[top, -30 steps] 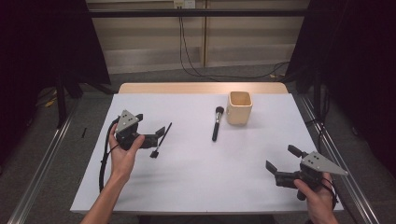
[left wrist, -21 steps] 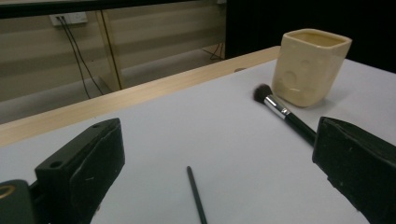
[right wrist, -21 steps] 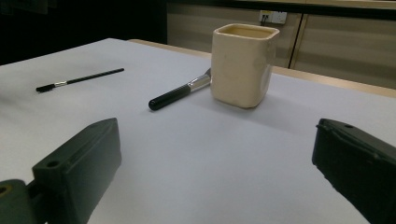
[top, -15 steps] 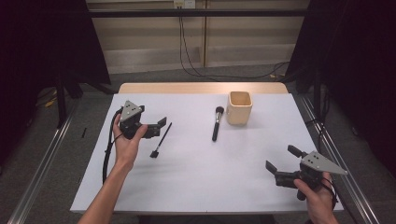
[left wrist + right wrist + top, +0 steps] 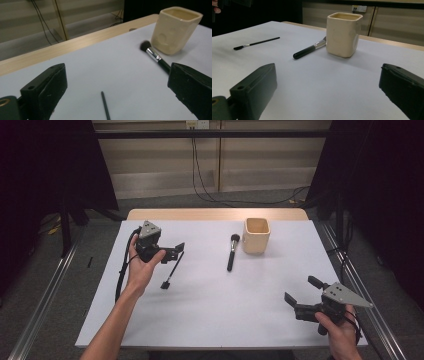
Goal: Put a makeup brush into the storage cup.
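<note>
High view: we saw that the left gripper (image 5: 172,251), jaws spread, had risen toward the upper left over the thin brush (image 5: 172,270), suggesting its pickup was next; the right gripper (image 5: 300,296), also spread, had stayed at lower right. Left gripper view: the thin brush (image 5: 105,106) lay between the jaws, the thick brush (image 5: 155,58) and cup (image 5: 175,28) at upper right. Right gripper view: open white table (image 5: 324,82) lay ahead, its wooden edge beyond the cup (image 5: 343,33).

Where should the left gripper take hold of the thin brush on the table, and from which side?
Probably at the middle of its bare handle, from above, fingers straddling it crosswise. The thin brush lies flat on the table, nothing touches it, and the open left gripper is right above its handle end.
</note>
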A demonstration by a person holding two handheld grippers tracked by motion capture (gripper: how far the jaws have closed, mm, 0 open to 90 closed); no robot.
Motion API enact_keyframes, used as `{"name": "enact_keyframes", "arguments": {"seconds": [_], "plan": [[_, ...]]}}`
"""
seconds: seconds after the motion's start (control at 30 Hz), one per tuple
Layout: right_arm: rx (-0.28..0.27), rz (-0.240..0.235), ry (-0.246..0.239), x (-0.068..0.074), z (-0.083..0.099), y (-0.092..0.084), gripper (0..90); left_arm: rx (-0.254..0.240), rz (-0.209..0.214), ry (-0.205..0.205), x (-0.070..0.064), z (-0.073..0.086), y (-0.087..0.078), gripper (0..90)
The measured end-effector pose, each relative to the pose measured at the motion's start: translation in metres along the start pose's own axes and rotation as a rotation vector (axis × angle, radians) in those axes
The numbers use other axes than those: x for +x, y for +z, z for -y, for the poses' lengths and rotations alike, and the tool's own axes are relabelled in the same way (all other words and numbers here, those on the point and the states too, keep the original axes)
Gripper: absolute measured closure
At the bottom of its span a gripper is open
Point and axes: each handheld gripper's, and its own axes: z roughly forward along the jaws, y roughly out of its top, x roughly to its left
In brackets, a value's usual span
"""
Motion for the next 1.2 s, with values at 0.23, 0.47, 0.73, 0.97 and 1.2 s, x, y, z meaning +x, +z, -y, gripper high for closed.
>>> {"name": "enact_keyframes", "arguments": {"seconds": [0.23,0.47,0.73,0.97,1.2], "plan": [[0.002,-0.005,-0.004,0.0,0.0,0.0,0.9,0.085,0.002,-0.026,0.006,-0.001,0.003,2.5],[0.004,-0.004,0.008,0.0,0.0,0.001,0.8,0.199,0.02,-0.011,0.007,-0.002,0.009,2.8],[0.004,-0.008,-0.003,0.001,0.0,0.001,0.8,0.345,0.041,-0.007,0.008,-0.005,0.018,3.5],[0.006,-0.014,-0.009,0.001,0.0,0.001,0.8,0.484,0.011,0.017,0.011,0.002,0.028,4.5],[0.007,-0.015,-0.003,0.002,0.0,0.001,0.8,0.569,0.036,-0.024,0.016,0.003,0.034,6.6]]}}
